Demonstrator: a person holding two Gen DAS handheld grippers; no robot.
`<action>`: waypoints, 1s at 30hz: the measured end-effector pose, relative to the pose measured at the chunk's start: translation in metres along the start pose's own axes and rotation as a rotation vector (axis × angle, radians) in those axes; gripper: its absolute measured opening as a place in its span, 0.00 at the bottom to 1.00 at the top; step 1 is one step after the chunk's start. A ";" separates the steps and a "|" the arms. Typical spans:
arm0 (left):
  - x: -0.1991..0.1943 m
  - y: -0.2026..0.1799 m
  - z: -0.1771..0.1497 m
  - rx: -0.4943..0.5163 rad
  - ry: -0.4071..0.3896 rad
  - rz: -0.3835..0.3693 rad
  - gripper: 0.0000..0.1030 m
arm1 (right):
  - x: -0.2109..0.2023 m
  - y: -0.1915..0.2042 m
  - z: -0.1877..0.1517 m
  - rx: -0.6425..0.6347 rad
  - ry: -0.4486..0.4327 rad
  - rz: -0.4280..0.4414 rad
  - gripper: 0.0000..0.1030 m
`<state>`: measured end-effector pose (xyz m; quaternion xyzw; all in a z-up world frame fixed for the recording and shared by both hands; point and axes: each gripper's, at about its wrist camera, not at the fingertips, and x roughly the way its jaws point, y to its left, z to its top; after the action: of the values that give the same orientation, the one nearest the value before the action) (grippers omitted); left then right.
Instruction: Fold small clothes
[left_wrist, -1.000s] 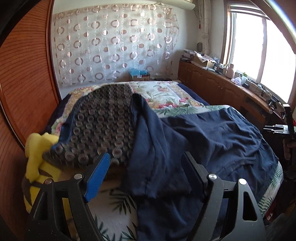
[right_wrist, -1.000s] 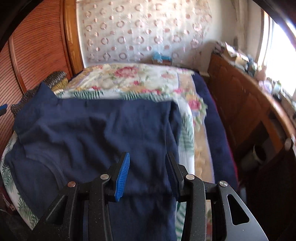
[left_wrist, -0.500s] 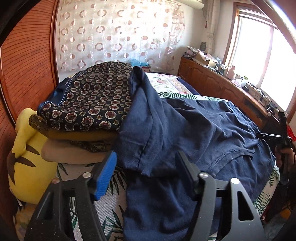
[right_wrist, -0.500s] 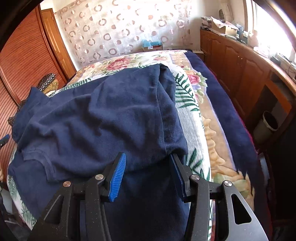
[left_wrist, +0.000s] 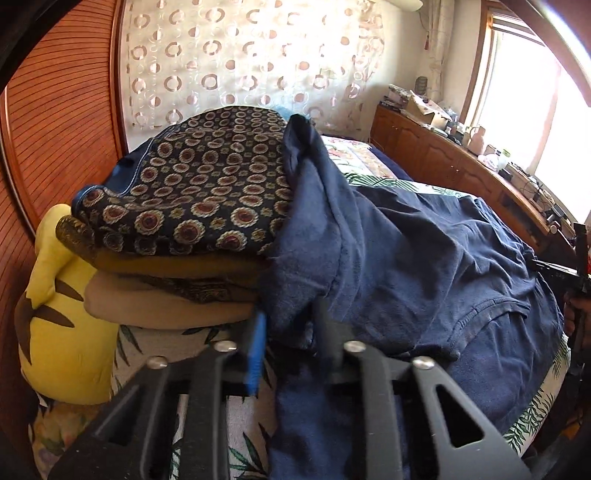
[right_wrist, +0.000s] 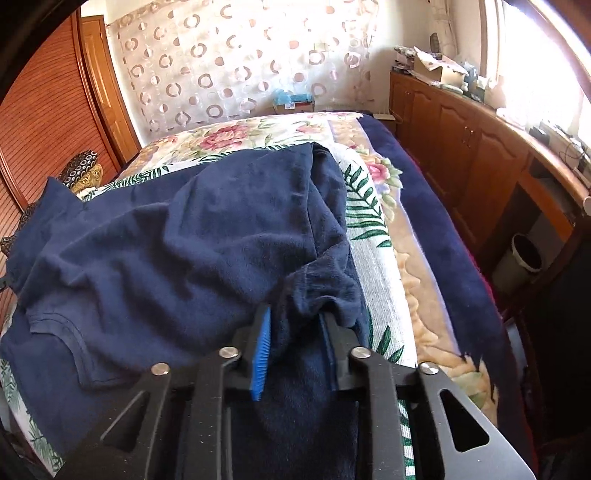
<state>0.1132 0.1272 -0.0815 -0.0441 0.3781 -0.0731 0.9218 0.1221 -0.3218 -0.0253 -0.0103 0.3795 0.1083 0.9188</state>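
While the navy shirt (right_wrist: 177, 258) lies spread across the floral bedspread (right_wrist: 373, 236), the left gripper (left_wrist: 290, 328) pinches its near-left edge beside the folded stack (left_wrist: 184, 229); the right gripper (right_wrist: 295, 321) is clamped on its near-right corner.

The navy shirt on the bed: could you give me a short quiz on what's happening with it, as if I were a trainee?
1. True or false: both the left gripper and the right gripper are shut on the navy shirt.
2. What lies on top of the folded pile beside the shirt? A) patterned garment B) white towel C) red cap
3. What yellow thing sits left of that pile?

Key: 1 true. 2 A, the patterned garment. 3 A yellow plush toy.
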 end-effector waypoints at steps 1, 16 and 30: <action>-0.002 -0.002 0.001 0.006 -0.006 -0.009 0.05 | -0.001 0.001 0.000 -0.008 -0.009 0.005 0.12; -0.083 -0.033 0.018 -0.007 -0.173 -0.128 0.04 | -0.065 0.000 0.004 -0.031 -0.201 0.049 0.06; -0.081 -0.014 -0.046 -0.056 -0.056 -0.069 0.04 | -0.122 -0.005 -0.061 -0.061 -0.135 0.030 0.06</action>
<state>0.0228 0.1259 -0.0564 -0.0850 0.3523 -0.0929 0.9274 -0.0034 -0.3562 0.0163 -0.0253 0.3136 0.1342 0.9397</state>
